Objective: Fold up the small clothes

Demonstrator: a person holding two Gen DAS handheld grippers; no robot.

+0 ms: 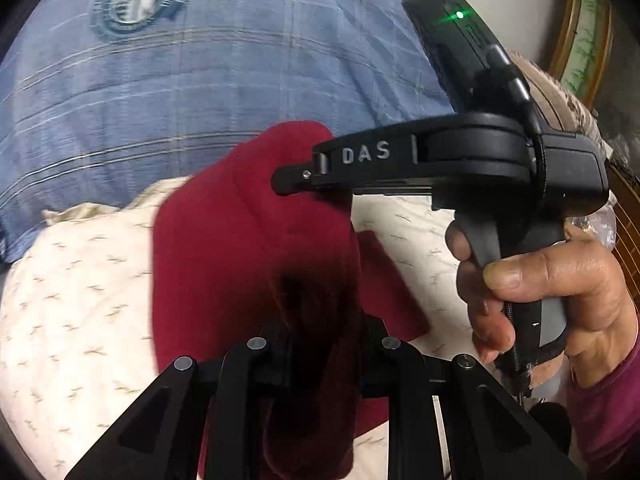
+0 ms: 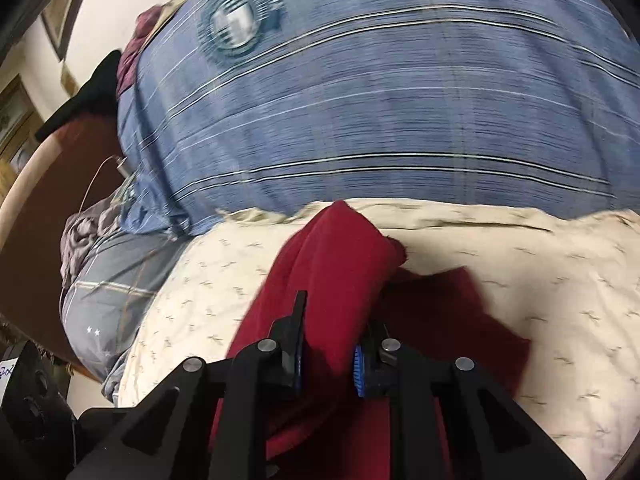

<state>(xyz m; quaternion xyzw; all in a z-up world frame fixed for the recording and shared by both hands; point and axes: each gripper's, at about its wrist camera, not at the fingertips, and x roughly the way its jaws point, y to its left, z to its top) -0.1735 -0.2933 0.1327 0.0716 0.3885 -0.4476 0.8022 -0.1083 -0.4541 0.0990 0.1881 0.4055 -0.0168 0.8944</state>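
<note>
The dark red garment (image 1: 248,240) hangs bunched in the middle of both views, lifted above the cream sheet (image 1: 80,300), with one part of it lying on the sheet at the lower right. The left gripper (image 1: 320,344) is clamped on a thick fold of it at the bottom centre of the left view. The right gripper (image 2: 326,356) is also closed on the cloth between its blue pads (image 2: 359,372), and in the left view it comes in from the right side, held by the right hand (image 1: 552,296).

The risk, in my judgement, is in how much cloth each one holds. Both grip a bundle and not one clean edge, so the layers may slip at different speeds — the fold can then come down crooked. The trailing part on the sheet may drag and twist under the rest. Both views are blurred, which suggests quick motion; this can pull the cloth out of one grip.

The surface is a soft bed, so it gives no firm support for pressing a crease. Behind the sheet lies a blue striped cover (image 2: 380,100) with a round emblem (image 2: 236,26) in the upper left. A framed picture (image 1: 588,32) is at the upper right of the left view, and in the right view dark brown wood (image 2: 48,200) — I cannot tell what furniture — stands at the left edge.
</note>
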